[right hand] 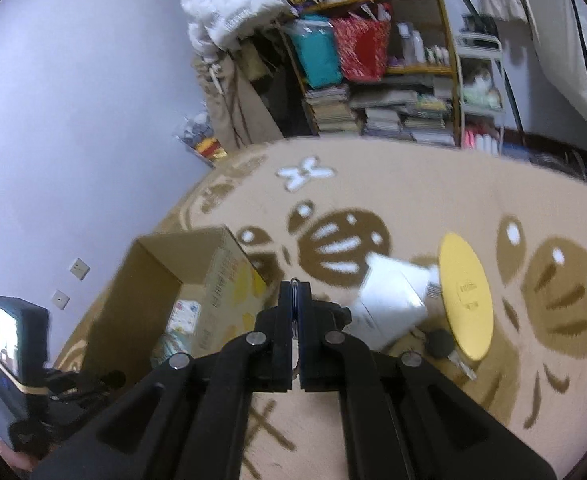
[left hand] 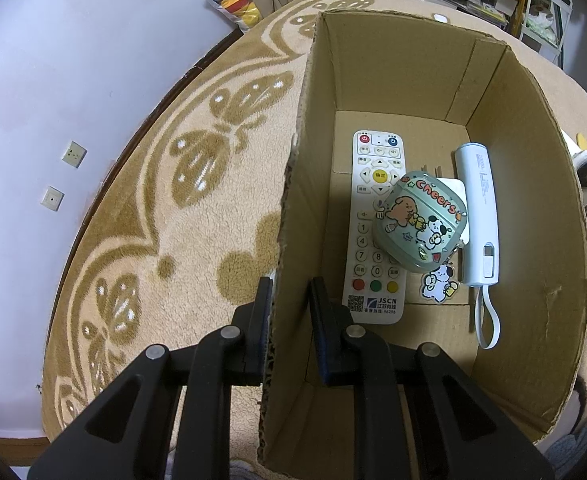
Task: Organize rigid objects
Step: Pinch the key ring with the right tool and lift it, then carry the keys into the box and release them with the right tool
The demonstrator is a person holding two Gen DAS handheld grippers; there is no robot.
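Two hand-held grippers in view. Left hand-held gripper [left hand: 289, 300] straddles left wall of cardboard box [left hand: 293, 208] on patterned rug [left hand: 197, 208], one finger outside, one inside; fingers spread, wall between them, firm clamp not confirmed. Inside box, left to right: white remote [left hand: 367, 236]; green cartoon earbud case [left hand: 417, 228] lying on remote, 3 o'clock of its keypad; white power bank [left hand: 479, 216] against right wall. Right hand-held gripper [right hand: 295, 314] clenched on thin metal ring [right hand: 294, 281]. White carton [right hand: 389, 300], then yellow disc [right hand: 465, 296], at its 2 o'clock on rug.
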